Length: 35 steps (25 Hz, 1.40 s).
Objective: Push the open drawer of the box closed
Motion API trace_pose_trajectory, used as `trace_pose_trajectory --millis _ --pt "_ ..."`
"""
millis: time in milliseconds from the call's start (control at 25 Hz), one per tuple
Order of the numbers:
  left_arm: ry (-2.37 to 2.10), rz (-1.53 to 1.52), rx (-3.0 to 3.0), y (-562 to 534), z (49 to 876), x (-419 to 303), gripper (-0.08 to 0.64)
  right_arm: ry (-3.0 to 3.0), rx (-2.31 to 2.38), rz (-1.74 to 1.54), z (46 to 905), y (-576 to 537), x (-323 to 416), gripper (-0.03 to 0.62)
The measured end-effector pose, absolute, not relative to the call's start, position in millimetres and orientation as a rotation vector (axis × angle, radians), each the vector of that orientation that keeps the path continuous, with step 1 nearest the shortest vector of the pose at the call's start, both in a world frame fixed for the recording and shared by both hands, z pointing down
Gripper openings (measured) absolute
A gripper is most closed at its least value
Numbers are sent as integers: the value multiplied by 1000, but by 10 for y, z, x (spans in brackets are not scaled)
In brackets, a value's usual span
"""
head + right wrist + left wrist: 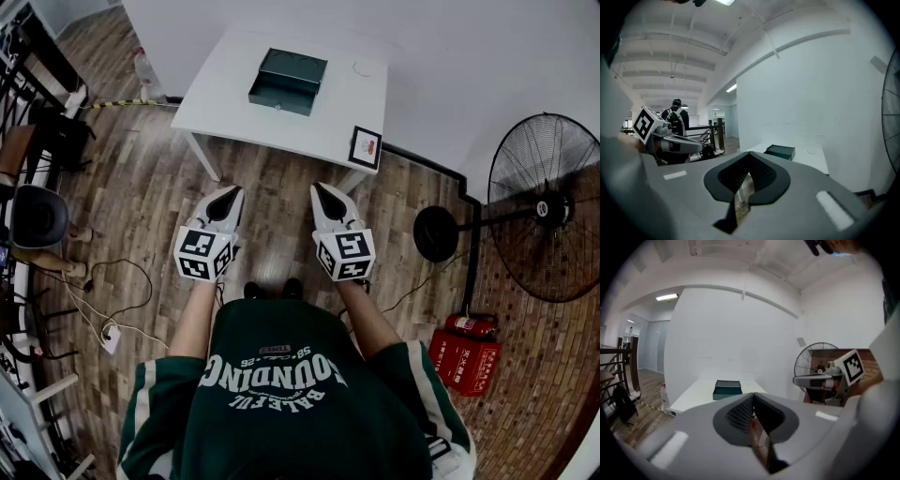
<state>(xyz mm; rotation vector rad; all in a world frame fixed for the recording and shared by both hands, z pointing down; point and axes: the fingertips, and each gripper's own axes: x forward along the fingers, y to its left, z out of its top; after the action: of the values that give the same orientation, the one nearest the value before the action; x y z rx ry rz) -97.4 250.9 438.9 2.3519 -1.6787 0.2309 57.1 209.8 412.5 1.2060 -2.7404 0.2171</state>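
Observation:
A dark green box point(287, 81) with its drawer pulled out lies on the white table point(225, 103) ahead of me. It also shows small and far off as the box point(727, 388) in the left gripper view and the box point(780, 151) in the right gripper view. My left gripper point(228, 199) and right gripper point(324, 196) hover side by side over the wooden floor, well short of the table. Both point toward it. Each has its jaws shut with nothing between them.
A small framed card point(365, 146) sits on the table's near right corner. A standing fan point(548, 206) and red fire extinguishers point(464, 352) are on the right. A chair point(37, 216) and floor cables point(108, 314) are on the left. A person point(675, 112) stands far back.

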Motion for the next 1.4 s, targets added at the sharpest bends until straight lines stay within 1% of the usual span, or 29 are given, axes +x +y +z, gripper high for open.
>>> trace_pose_trajectory --millis 520,1400 --pt "-1672 217 2336 2499 4400 -976 52 -2756 1220 244 4130 2083 598 2" --pt "-1744 226 2263 2136 4506 -620 54 -2797 1072 315 4344 1737 885 2"
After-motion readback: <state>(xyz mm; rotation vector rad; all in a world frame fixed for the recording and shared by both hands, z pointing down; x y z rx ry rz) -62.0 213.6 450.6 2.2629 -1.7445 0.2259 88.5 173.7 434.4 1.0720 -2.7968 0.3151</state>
